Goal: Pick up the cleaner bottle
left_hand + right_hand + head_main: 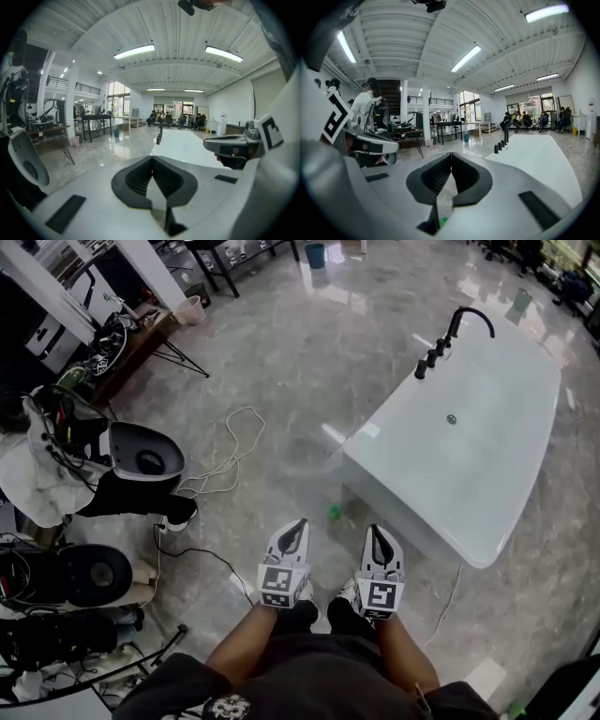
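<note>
In the head view both grippers are held side by side low in front of the person, pointing forward over the grey marble floor. My left gripper has its jaws together with nothing between them; in its own view the tips meet. My right gripper looks the same, its tips touching and empty. A small green object lies on the floor just ahead, between the grippers and the bathtub; a green speck shows below the right jaws. I cannot tell whether it is the cleaner bottle.
A white freestanding bathtub with a black faucet stands ahead to the right. White cables trail over the floor at left, by a white-rimmed device and cluttered equipment. People sit far off.
</note>
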A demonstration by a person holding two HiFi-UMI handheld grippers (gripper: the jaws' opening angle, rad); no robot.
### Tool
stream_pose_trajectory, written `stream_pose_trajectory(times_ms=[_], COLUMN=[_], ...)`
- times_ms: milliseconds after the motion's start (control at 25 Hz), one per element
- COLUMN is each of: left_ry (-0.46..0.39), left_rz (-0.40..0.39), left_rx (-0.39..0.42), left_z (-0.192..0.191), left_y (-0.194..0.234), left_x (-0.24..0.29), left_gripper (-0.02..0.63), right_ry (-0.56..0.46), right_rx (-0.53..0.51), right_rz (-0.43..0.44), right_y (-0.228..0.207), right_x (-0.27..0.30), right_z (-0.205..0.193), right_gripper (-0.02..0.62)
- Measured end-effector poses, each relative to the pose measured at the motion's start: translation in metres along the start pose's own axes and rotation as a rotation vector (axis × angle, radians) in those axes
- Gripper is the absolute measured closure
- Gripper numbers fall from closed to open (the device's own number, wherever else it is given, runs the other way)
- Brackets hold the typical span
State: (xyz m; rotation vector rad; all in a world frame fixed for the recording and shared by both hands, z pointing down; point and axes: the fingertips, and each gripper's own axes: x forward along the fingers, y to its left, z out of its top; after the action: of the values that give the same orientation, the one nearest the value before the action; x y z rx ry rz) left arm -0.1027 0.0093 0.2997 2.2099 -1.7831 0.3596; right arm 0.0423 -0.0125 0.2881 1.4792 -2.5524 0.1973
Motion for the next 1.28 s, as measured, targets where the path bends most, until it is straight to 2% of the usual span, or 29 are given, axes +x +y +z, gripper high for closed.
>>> stream_pose_trajectory(times_ms=[160,320,480,680,1080,1280], left_ry=[0.009,0.000,-0.005,-0.017,-0.030,-0.069], left_rz=[-0.024,-0.026,-0.078,-0.111,-0.122,-0.125], left_rx=[0.039,0.177,0.164,0.126,0.103,0.077], left_z=[-0.020,-0.038,-0.077,-0.148,-0.338,-0.404], left_y=[0.005,0.010,0.009,0.025,0.048,0.056], left_x=[0.039,0.077,0.103,0.142,0.236,0.269], left_gripper=[0.600,0.600,0.600,0.600,0.600,0.600], right_ry=[0.054,0.028,0.026,0.053,0.056,0.025], right_rx=[0.012,0.006,0.032,0.057,0.053,0.042], right_rz=[-0.004,-0.009,-0.043,-0.074,-0.099,-0.094], right_y=[-0.009,-0.019,-0.020,-0.013,-0.031,-0.029], right_x=[0.025,0.058,0.075,0.103,0.169,0.204], right_z=[-0.027,-0.033,-0.069,-0.151,-0.338,-0.404], right_gripper=[0.578,0.578,0.578,0.578,0.578,0.578])
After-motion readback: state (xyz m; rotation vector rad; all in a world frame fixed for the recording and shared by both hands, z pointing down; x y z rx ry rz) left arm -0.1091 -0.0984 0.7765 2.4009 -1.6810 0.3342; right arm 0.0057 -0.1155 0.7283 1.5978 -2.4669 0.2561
